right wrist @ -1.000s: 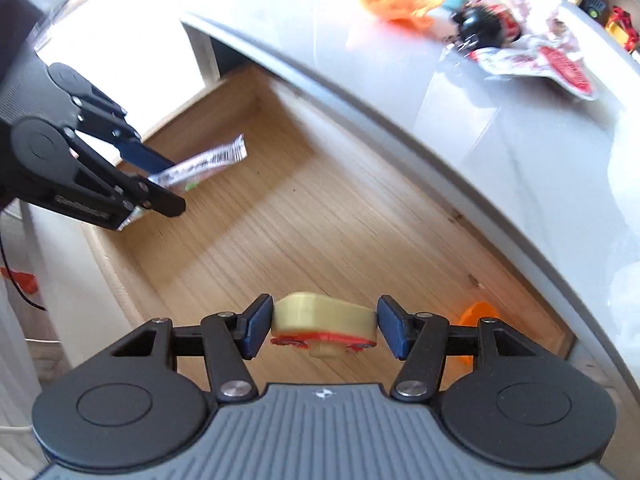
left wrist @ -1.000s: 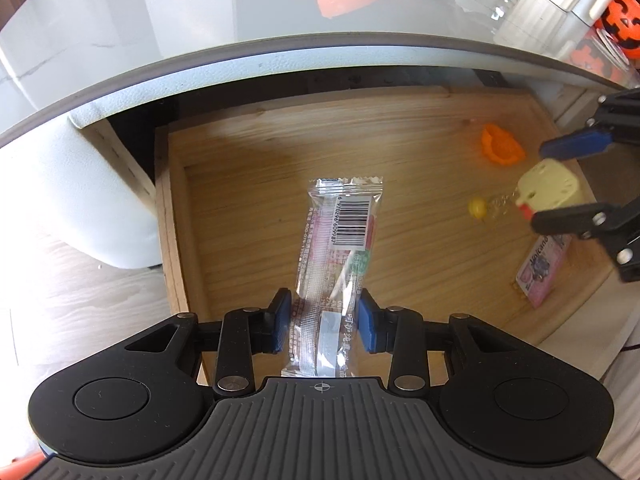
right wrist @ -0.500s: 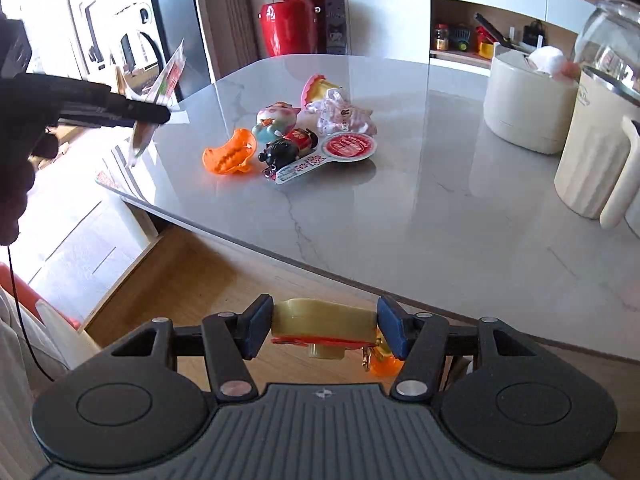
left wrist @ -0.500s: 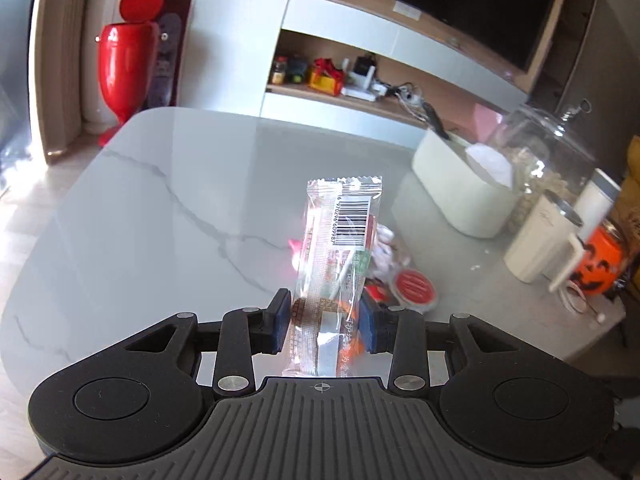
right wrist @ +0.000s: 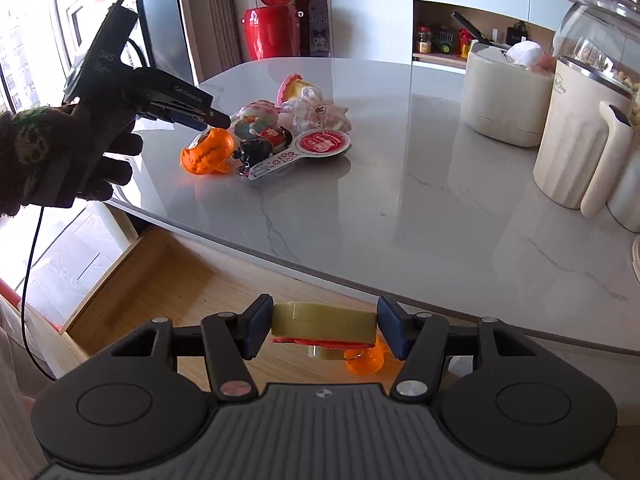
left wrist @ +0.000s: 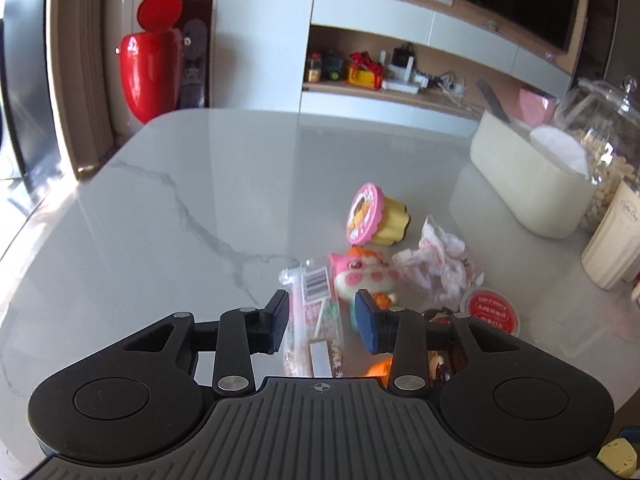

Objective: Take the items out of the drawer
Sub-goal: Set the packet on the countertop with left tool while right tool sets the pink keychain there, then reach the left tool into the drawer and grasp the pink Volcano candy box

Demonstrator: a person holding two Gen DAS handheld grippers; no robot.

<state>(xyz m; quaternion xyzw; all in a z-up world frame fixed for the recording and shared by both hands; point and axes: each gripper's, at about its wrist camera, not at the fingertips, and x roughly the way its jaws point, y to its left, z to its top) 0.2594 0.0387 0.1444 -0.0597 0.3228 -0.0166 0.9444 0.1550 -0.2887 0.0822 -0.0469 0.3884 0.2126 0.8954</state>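
Observation:
My left gripper (left wrist: pixel 322 308) hovers over a pile of toys on the grey marble table (left wrist: pixel 180 208). Its jaws stand open. The clear snack packet (left wrist: pixel 316 320) lies loose between them, tipped down onto the pile, with a gap to the right pad. In the right wrist view the left gripper (right wrist: pixel 216 120) points at the same pile. My right gripper (right wrist: pixel 325 312) is shut on a pale yellow round piece (right wrist: pixel 320 320) with a red underside. It hangs over the open wooden drawer (right wrist: pixel 160 280), just before the table's edge. An orange item (right wrist: pixel 366 360) lies in the drawer below.
The pile holds a pink-lidded yellow cup (left wrist: pixel 376 220), a pig toy (left wrist: pixel 360 276), a crumpled wrapper (left wrist: pixel 436 268), a red round lid (left wrist: pixel 490 310) and an orange toy (right wrist: pixel 208 152). A white tub (left wrist: pixel 528 184), glass jar (left wrist: pixel 608 132) and cream jug (right wrist: pixel 580 132) stand right. A gloved hand (right wrist: pixel 24 160) holds the left gripper.
Both grippers rose out of the drawer to table height. The left one moved over the toy pile and its packet dropped forward between the jaws. The right one kept its yellow piece.

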